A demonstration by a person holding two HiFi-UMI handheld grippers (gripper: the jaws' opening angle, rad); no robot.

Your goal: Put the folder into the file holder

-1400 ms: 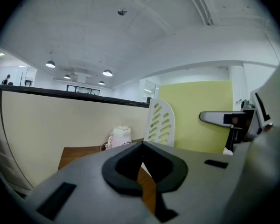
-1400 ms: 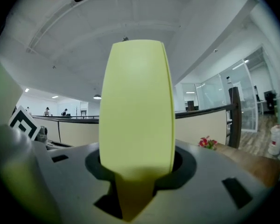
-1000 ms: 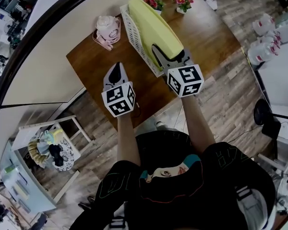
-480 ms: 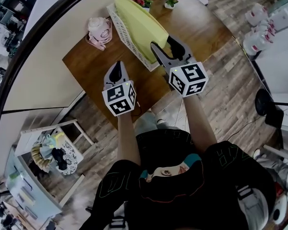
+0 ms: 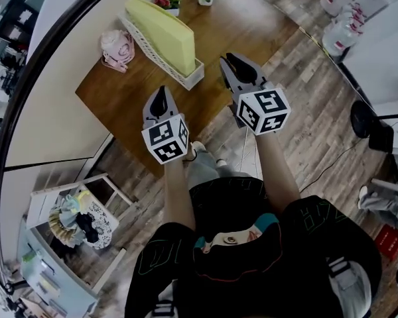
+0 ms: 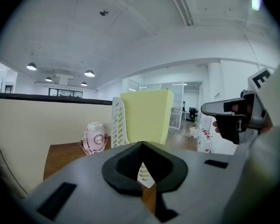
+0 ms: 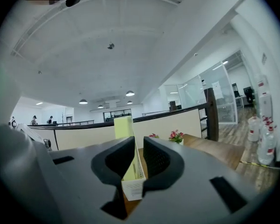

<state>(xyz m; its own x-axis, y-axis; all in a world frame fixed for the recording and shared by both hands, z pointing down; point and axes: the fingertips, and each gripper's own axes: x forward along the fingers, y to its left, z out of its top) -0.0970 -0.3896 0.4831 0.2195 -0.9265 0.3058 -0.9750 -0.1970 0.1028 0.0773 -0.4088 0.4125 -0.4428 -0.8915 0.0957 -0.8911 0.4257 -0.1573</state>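
Folder [image 5: 160, 33] stands upright inside the white file holder [image 5: 190, 79] on the counter [image 5: 242, 25], so the placing step looks finished. Right tool [image 5: 231, 62], beside the holder and clear of it, has just been closing to a narrow, empty gap. Left tool [image 5: 159, 95], farther from the holder, is pinched together on nothing, so I'd say all that's left is to back away.

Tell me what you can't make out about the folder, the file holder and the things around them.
Bottom edge of the yellow folder, head view: hidden by the wall of the white slotted file holder.
Holder's base, left gripper view: behind the grey body of the shut left tool.
Print on the label at the holder's end, right gripper view: too small.
Front marking on the pink bottle, head view: too small.
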